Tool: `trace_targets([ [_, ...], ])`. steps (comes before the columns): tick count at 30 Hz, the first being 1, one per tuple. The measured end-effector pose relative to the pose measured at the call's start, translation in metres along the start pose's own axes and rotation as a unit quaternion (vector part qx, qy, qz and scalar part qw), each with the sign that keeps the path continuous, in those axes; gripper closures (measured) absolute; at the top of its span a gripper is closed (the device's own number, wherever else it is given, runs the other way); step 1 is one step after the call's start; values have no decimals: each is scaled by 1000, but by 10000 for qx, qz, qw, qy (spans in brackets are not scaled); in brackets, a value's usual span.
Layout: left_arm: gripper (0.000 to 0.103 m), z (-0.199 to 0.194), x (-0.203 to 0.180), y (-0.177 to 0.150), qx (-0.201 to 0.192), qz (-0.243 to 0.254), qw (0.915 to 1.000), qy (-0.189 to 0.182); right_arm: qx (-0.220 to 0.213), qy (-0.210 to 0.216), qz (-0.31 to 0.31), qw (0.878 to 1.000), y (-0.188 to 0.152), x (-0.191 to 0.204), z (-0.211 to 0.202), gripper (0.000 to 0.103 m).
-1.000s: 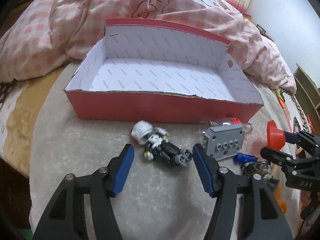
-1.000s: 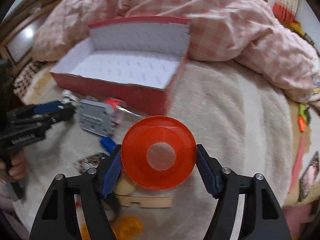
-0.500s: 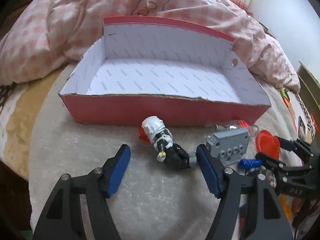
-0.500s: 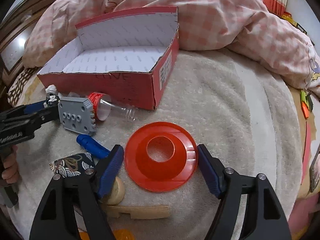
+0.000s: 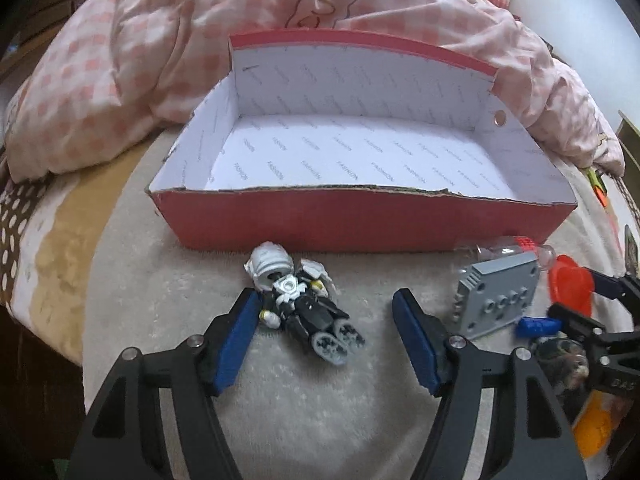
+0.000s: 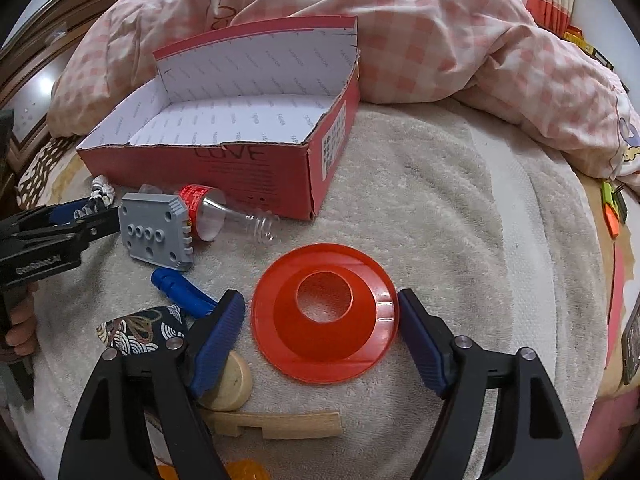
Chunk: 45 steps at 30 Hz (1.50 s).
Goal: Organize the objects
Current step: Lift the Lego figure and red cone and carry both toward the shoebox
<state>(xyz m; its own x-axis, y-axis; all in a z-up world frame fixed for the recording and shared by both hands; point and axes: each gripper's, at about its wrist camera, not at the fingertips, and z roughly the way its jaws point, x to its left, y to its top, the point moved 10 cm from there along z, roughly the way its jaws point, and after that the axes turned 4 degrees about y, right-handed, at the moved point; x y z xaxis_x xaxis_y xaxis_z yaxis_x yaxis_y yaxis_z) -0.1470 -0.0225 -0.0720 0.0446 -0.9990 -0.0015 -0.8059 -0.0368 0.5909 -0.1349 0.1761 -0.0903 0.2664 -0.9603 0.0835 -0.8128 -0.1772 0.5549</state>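
An open red shoebox (image 5: pixel 360 220) with a white printed lining stands on the grey blanket; it also shows in the right wrist view (image 6: pixel 256 184). A black-and-white toy robot figure (image 5: pixel 298 304) lies in front of it, between the open fingers of my left gripper (image 5: pixel 326 334), nearer the left finger. My right gripper (image 6: pixel 320 320) is open around an orange funnel-shaped cone (image 6: pixel 324 312) that rests on the blanket. That cone also shows at the right of the left wrist view (image 5: pixel 570 284).
A grey studded block (image 6: pixel 156 236), a clear bottle with a red label (image 6: pixel 216 212), a blue piece (image 6: pixel 180 288), a patterned pouch (image 6: pixel 140 328), a wooden disc (image 6: pixel 228 380) and a wooden strip (image 6: pixel 276 424) lie around. A pink checked duvet (image 6: pixel 440 40) lies behind the box.
My right gripper has lowered the orange cone onto the blanket and opened off it. My left gripper has shifted so the toy figure lies closer between its fingers.
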Motion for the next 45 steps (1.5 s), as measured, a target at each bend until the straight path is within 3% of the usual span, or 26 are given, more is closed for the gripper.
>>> trace_targets([
  [7,34,3,-2,2,-82,56,9999,88,-15,9,1,10000,0,-1,1,23],
  [10,42,3,1,2,-124,69,9998,124,-17,12,3,10000,1,-1,1,24],
  [11,52,1,0,2,-131,74,9998,145,-21,-4,-1,10000,1,-2,1,26],
  [13,60,0,2,3,-144,89,9997,157,-30,-61,1,10000,1,-3,1,31],
  [20,65,-10,2,-3,-108,6,9999,56,-78,-140,-46,9999,4,-2,-4,31],
  [31,65,-29,-2,-9,-143,9,9998,-106,-357,-284,-145,9989,14,9,-34,31],
  [45,65,-71,-6,9,-572,236,9981,-64,-521,-157,-342,9979,23,37,-53,31],
])
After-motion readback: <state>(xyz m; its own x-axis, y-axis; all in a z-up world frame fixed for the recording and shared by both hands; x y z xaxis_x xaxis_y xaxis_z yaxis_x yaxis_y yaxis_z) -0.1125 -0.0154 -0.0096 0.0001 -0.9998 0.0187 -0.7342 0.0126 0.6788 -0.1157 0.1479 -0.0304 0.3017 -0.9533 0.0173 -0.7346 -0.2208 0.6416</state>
